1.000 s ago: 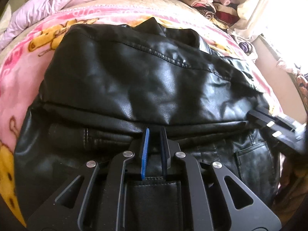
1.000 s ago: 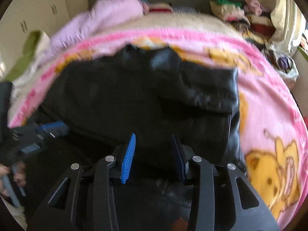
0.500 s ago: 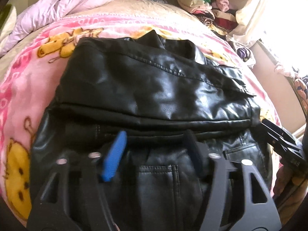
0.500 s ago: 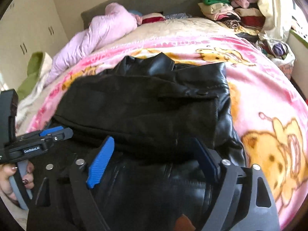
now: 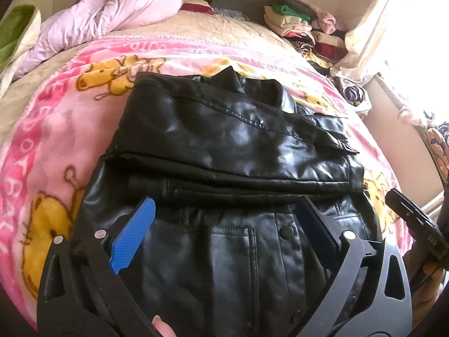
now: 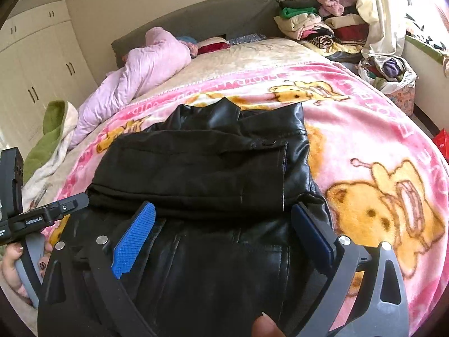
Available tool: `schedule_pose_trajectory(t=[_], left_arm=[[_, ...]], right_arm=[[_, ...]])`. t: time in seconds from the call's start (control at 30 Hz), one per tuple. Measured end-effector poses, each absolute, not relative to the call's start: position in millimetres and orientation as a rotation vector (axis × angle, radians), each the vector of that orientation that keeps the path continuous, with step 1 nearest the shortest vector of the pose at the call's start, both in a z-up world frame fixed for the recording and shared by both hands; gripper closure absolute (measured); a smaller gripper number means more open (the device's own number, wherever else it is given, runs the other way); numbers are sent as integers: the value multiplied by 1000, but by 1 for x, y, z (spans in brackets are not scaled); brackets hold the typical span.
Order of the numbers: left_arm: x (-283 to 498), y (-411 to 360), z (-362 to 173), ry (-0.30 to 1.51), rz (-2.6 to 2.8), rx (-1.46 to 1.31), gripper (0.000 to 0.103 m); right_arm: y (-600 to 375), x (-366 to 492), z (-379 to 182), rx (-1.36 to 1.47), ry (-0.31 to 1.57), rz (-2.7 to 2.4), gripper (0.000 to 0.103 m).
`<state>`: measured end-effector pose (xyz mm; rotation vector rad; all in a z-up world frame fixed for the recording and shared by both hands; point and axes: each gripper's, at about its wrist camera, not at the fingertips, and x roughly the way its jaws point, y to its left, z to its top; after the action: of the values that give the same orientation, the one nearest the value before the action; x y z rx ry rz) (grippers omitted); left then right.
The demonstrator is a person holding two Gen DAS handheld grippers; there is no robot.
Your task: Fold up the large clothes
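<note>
Jacket (image 5: 233, 140) of black leather folded on pink blanket (image 5: 50, 146), left gripper (image 5: 224, 213) and right gripper (image 6: 224, 219) above it, jaws spread wide, grasping nothing

We saw that each claw, left (image 5: 224, 224) and right (image 6: 227, 230), had black ribbed arms with round silver screws and blue textured pads (image 6: 134, 238). White lettering marked the left claw's body in the right view. Painted nails showed on the hand (image 6: 16, 269) gripping its grey handle.
</note>
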<state>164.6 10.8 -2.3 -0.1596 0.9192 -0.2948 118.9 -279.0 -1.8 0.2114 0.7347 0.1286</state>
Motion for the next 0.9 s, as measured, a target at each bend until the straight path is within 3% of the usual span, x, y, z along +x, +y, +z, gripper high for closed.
schedule_pose_trajectory(t=[0.9], left_arm=[[99, 60, -3, 918, -232, -171, 9]], right_arm=[[-272, 56, 9, 133, 750, 158, 5]])
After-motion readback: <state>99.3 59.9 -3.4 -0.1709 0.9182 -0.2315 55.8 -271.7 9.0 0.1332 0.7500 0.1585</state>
